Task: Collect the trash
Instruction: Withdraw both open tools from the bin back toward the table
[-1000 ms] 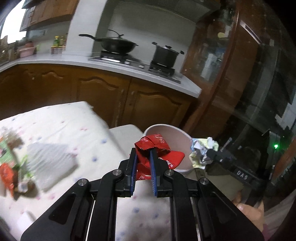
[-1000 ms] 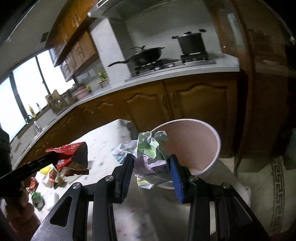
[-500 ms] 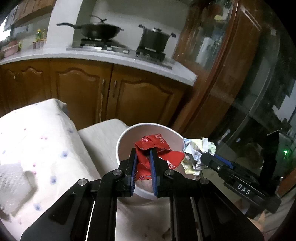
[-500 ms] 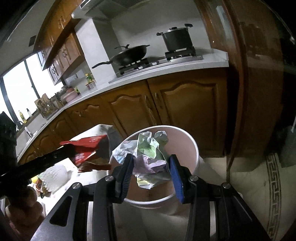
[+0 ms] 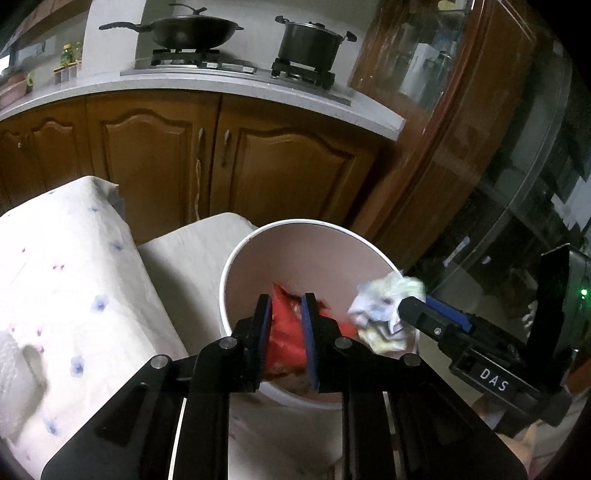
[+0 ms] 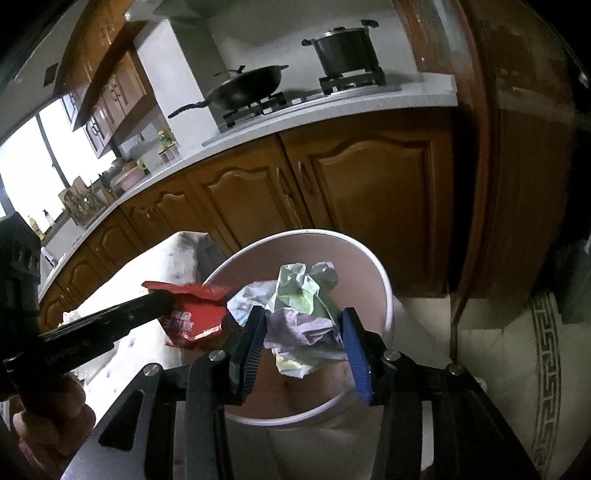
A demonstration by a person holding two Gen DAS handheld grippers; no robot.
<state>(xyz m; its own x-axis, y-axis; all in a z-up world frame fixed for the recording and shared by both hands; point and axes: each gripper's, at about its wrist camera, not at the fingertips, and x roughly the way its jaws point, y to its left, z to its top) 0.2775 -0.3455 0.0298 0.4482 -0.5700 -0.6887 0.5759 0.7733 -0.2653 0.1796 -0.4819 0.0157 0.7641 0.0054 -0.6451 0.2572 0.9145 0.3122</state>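
Jaws of both grippers just opening: red wrapper (image 5: 286, 332) between left gripper (image 5: 286, 326), crumpled paper (image 6: 304, 317) between right gripper (image 6: 303, 345), white bucket (image 6: 386, 295) beneath.

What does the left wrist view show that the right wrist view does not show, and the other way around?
Only the left wrist view shows the glass-fronted wooden cabinet beside the stove.

Only the right wrist view shows the bright window, the patterned floor border and the hand that holds the left gripper.

Both show the white bin, the red wrapper between the left gripper's fingers, the crumpled paper between those of the right gripper, the wok and the pot. Both grippers' jaws have just been opening over the bin.
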